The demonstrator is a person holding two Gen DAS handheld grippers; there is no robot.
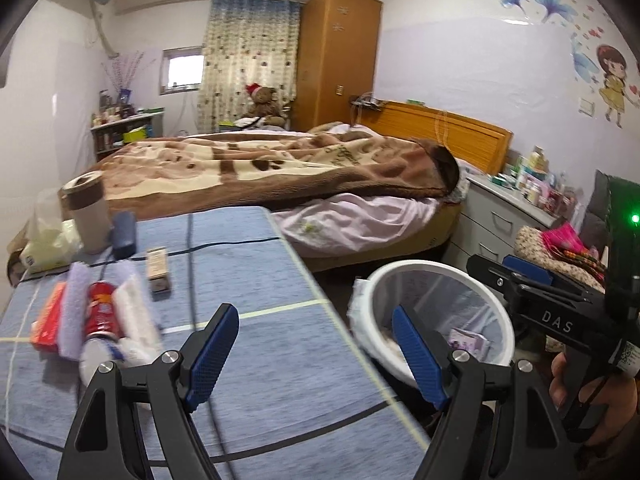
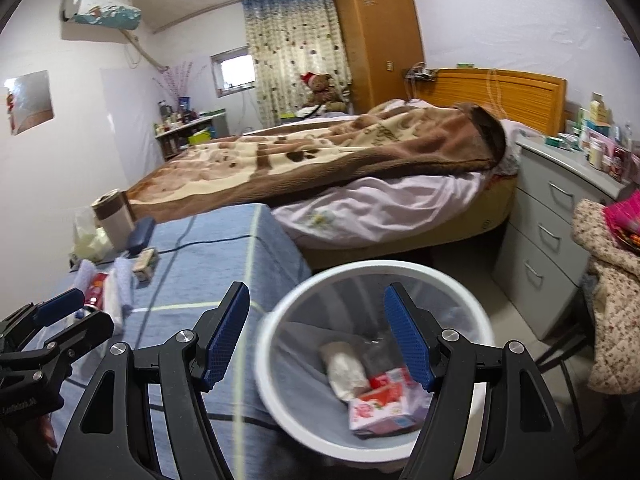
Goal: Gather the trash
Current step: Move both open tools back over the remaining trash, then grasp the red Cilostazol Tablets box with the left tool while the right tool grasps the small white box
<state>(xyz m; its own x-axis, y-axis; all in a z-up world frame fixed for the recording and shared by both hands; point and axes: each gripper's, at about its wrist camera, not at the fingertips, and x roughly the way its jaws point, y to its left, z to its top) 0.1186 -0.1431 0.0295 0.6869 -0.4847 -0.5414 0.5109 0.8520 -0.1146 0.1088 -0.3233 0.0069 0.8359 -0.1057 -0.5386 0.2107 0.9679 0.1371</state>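
Note:
Trash lies at the left of the blue-clothed table (image 1: 256,360): a red can (image 1: 102,312), white packets (image 1: 134,312), a purple cloth (image 1: 76,308) and an orange packet (image 1: 50,320). My left gripper (image 1: 316,356) hovers open over the table's right edge with nothing between its fingers. A white lined bin (image 2: 372,266) stands on the floor beside the table. It holds a white wad (image 2: 346,368) and a pink and red box (image 2: 384,400). My right gripper (image 2: 316,334) hangs open and empty above the bin.
A tall cup (image 1: 86,216), a dark blue case (image 1: 124,234) and a small box (image 1: 158,270) stand further back on the table. Beyond are a bed with a brown blanket (image 1: 280,160) and a grey drawer unit (image 2: 552,232). A chair with clothes (image 2: 612,288) is at right.

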